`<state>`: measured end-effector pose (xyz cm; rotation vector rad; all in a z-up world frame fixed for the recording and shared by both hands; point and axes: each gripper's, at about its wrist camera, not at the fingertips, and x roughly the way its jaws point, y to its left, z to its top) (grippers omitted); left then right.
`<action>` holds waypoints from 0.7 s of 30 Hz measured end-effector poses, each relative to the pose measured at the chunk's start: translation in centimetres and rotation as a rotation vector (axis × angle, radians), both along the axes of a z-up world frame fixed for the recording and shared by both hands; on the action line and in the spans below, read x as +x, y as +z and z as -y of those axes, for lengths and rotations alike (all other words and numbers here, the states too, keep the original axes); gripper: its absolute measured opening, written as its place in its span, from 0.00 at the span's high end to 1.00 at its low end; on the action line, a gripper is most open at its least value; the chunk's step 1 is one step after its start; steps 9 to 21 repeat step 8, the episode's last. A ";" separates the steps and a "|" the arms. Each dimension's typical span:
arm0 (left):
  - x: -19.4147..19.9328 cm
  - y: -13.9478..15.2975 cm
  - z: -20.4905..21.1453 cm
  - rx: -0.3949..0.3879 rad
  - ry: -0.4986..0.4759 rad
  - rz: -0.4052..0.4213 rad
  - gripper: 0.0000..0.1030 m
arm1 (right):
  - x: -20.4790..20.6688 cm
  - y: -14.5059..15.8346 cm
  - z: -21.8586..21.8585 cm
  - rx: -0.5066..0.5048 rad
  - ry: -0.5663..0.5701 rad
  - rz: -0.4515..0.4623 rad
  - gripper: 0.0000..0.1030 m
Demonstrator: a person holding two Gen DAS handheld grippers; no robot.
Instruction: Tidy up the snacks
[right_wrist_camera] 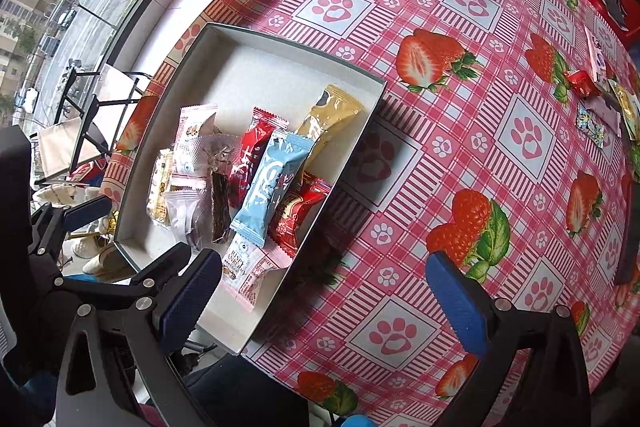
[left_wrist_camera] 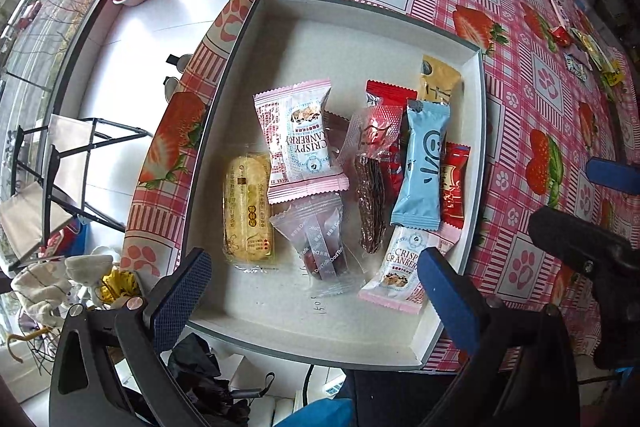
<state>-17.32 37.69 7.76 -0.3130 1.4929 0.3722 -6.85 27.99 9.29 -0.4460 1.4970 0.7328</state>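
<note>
A round table point(right_wrist_camera: 460, 155) covered in a pink strawberry-and-paw-print cloth is standing beside a large window. A shallow white box point(left_wrist_camera: 304, 27) is sitting at the table's near left edge, holding wrapped snacks: a light blue packet point(left_wrist_camera: 420, 163), a yellow biscuit pack point(left_wrist_camera: 248, 207) and a dark sausage stick point(left_wrist_camera: 370, 203). The left gripper point(left_wrist_camera: 316, 279) is hovering over the box, jaws spread and holding nothing. The right gripper point(right_wrist_camera: 324, 291) is hanging released above the cloth. More loose snacks point(right_wrist_camera: 608, 107) are lying at the far right.
</note>
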 end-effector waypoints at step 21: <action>-0.3 0.0 0.0 0.002 -0.021 0.006 0.00 | -0.3 0.2 0.3 0.002 -0.018 -0.015 0.00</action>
